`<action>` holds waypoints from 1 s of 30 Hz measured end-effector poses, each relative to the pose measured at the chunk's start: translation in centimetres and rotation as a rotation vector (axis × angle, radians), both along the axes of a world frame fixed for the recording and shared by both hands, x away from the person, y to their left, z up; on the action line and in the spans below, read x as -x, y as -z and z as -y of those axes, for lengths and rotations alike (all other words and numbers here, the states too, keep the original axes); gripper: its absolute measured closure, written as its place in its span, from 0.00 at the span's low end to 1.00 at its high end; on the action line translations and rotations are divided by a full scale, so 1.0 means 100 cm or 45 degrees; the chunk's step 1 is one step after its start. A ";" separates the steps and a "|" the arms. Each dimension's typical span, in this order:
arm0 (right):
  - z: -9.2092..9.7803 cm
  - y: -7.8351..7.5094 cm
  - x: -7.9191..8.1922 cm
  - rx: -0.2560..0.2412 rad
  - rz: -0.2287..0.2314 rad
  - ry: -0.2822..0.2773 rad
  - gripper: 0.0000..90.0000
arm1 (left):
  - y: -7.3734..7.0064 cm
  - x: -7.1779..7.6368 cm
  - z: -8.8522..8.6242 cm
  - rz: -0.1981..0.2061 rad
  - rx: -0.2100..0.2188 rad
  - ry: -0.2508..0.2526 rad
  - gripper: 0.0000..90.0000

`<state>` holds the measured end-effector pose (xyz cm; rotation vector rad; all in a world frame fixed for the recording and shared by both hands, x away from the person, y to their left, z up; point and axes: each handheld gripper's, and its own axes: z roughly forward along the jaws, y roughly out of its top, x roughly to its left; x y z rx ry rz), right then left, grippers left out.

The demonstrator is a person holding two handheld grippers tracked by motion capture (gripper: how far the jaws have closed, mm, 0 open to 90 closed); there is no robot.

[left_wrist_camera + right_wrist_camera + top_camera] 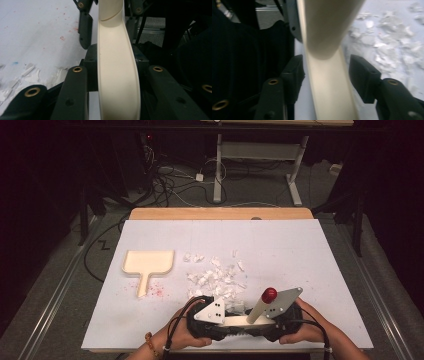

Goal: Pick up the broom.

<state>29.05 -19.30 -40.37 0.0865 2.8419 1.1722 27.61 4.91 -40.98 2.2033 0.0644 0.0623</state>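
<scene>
A cream sweeper (248,320) with a slanted handle and a red knob (269,294) is held low over the table's front edge, between my two grippers, which face each other. My left gripper (234,322) is shut on one end of its long cream blade (117,82). From the other side, my right gripper (261,322) is shut on the blade (329,95), with the rounded handle (327,27) looming close above. A pile of white paper scraps (216,279) lies just beyond the grippers. A cream dustpan (148,262) rests to the left, handle toward me.
Red specks (157,291) dot the white table cover (300,250) near the dustpan's handle. The wooden table edge (220,213) runs along the back. Beyond it stand a desk frame (260,155) and floor cables (175,180).
</scene>
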 end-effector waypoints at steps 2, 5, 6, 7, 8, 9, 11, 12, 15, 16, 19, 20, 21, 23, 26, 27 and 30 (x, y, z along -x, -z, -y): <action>0.000 0.001 0.000 -0.009 -0.013 -0.012 0.68 | 0.000 -0.001 -0.001 -0.007 0.009 0.006 0.72; -0.002 0.001 0.001 -0.038 -0.020 -0.039 0.74 | -0.001 -0.004 -0.005 -0.013 0.046 0.007 0.70; -0.002 0.001 0.001 -0.042 -0.021 -0.035 0.75 | -0.001 -0.004 -0.006 -0.011 0.054 0.002 0.68; -0.003 0.001 0.002 -0.047 -0.023 -0.030 0.75 | -0.001 -0.005 -0.007 -0.010 0.074 -0.003 0.66; -0.003 0.001 0.002 -0.055 -0.020 -0.027 0.75 | -0.002 -0.005 -0.009 -0.001 0.084 -0.024 0.64; -0.004 0.001 0.002 -0.051 -0.013 -0.018 0.75 | -0.003 -0.006 -0.010 0.011 0.083 -0.054 0.57; -0.005 0.002 0.001 -0.040 0.026 0.000 0.75 | -0.005 -0.006 -0.014 0.042 0.071 -0.097 0.48; -0.005 0.001 0.002 -0.031 0.015 0.036 0.75 | -0.006 -0.006 -0.017 0.054 0.083 -0.134 0.43; -0.003 0.000 0.001 -0.035 0.053 0.078 0.75 | -0.010 -0.002 -0.025 0.159 0.065 -0.259 0.30; -0.002 -0.001 0.001 -0.038 0.056 0.097 0.76 | -0.011 -0.001 -0.028 0.197 0.059 -0.289 0.27; 0.002 -0.004 -0.001 -0.057 0.085 0.150 0.76 | -0.009 0.003 -0.039 0.298 0.031 -0.382 0.23; 0.004 -0.005 -0.001 -0.066 0.091 0.161 0.75 | -0.007 0.003 -0.044 0.316 0.016 -0.412 0.22; 0.005 -0.006 -0.002 -0.085 0.102 0.183 0.76 | -0.004 0.002 -0.049 0.335 -0.003 -0.448 0.22; 0.008 -0.009 -0.003 -0.091 0.112 0.248 0.76 | 0.003 0.001 -0.061 0.356 -0.040 -0.515 0.21; 0.013 -0.014 -0.005 -0.105 0.134 0.318 0.76 | 0.012 0.001 -0.084 0.363 -0.055 -0.621 0.21; 0.015 -0.015 -0.006 -0.113 0.143 0.329 0.76 | 0.014 0.002 -0.092 0.372 -0.045 -0.674 0.21; 0.021 -0.019 -0.009 -0.125 0.168 0.403 0.76 | 0.019 0.006 -0.112 0.379 -0.027 -0.780 0.21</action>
